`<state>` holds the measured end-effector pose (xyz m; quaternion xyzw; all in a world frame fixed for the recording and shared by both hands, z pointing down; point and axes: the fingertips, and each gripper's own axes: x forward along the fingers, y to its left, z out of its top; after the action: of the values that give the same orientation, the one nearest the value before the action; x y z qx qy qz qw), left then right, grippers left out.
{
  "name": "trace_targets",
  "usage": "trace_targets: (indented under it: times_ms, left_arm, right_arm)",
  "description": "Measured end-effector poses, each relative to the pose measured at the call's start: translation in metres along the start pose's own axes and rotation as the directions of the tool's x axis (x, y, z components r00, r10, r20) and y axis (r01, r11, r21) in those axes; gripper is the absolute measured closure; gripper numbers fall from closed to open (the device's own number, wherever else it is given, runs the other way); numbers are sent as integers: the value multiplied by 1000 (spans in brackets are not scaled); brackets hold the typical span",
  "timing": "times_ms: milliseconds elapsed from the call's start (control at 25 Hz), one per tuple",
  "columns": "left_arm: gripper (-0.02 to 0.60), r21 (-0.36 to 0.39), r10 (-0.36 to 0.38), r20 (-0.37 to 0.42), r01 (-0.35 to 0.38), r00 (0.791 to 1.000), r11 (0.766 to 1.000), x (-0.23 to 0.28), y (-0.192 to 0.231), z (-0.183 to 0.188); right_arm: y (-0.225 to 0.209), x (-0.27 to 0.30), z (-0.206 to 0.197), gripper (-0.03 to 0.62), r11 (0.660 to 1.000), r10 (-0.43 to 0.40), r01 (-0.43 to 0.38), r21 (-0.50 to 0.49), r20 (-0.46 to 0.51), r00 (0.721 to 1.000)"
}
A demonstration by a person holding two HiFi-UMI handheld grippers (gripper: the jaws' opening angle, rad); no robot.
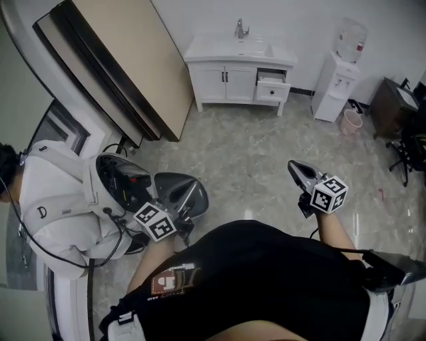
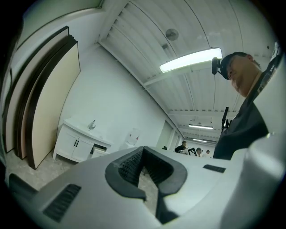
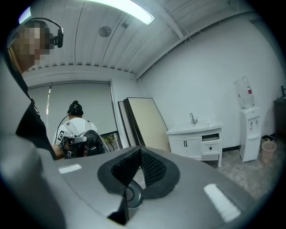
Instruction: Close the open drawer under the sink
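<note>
Tall boards (image 1: 113, 66) leaned on the wall (image 1: 200, 16) left of the white sink cabinet (image 1: 226, 83). The cabinet stood at the far side of the room, well apart from you. Its upper right drawer (image 1: 273, 90) stood pulled out. You held your left gripper (image 1: 190, 190) and right gripper (image 1: 296, 170) low before you. Both had their jaws pressed together with nothing between them, and neither was near the drawer.

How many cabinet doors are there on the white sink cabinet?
2. Both are on the front of the sink cabinet, side by side: the left door and the right door, which is beside the open drawer. None seems hidden.
</note>
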<state>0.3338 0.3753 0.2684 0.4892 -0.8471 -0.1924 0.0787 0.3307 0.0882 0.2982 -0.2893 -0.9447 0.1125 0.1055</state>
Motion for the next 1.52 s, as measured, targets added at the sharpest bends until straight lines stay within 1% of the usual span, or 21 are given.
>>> trace_targets:
  times_ms: [200, 440, 680, 800, 920, 1040, 1200, 1320, 1520]
  left_arm:
    - [581, -11, -43, -27, 42, 999, 999, 53, 3, -5]
    - [581, -28, -111, -52, 110, 992, 994, 104, 29, -2]
    - [581, -48, -165, -63, 162, 984, 986, 136, 79, 16]
    - [581, -48, -177, -72, 174, 981, 984, 147, 110, 37]
    - [581, -34, -187, -59, 185, 981, 982, 149, 148, 64]
    - [581, -32, -176, -53, 175, 983, 984, 146, 191, 86]
    - [581, -26, -145, -46, 144, 988, 989, 131, 249, 106]
    - [581, -7, -120, -35, 120, 992, 993, 119, 281, 127]
    - [581, -19, -41, -12, 41, 999, 999, 104, 326, 142]
  right_arm:
    - [-45, -15, 5, 600, 998, -50, 49, 25, 8, 999]
    - [-84, -11, 9, 600, 992, -121, 121, 48, 9, 993]
    - [-105, 24, 25, 600, 982, -188, 187, 35, 17, 982]
    - [-111, 52, 39, 600, 977, -212, 211, 33, 23, 977]
    - [-113, 92, 54, 600, 976, -219, 218, 20, 28, 975]
    - [-114, 142, 68, 600, 978, -209, 209, 11, 36, 977]
    - [-111, 209, 75, 600, 983, -184, 184, -2, 31, 982]
    - [-106, 255, 82, 600, 989, -149, 149, -5, 20, 989]
    - [-105, 316, 90, 600, 996, -82, 82, -22, -10, 997]
